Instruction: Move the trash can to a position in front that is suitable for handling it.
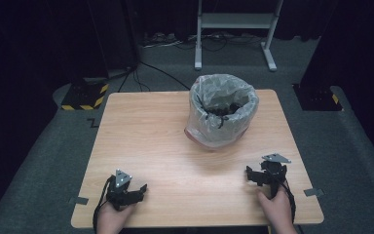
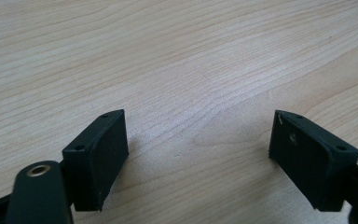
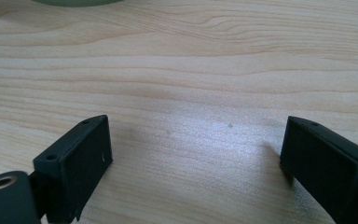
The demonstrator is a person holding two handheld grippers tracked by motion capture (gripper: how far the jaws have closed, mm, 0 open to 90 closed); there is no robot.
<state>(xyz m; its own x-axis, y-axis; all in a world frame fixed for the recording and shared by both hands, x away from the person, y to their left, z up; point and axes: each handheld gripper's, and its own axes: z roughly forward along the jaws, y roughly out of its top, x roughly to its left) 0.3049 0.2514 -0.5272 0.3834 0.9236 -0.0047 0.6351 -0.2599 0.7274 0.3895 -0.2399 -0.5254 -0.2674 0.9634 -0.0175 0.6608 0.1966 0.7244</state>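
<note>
A small bin lined with a clear plastic bag stands on the far middle of the wooden table; dark items lie inside it. My left gripper rests low over the near left part of the table, held by a hand. Its jaws stand wide apart with bare wood between them, and the left gripper holds nothing. My right gripper sits near the front right, also in a hand. The right gripper is open over bare wood. The bin's base edges into the top of the right gripper view.
Beyond the table lies grey floor with cables and a white metal stand. Yellow-and-black striped blocks sit off the table's far left corner, and a dark one lies off the far right corner.
</note>
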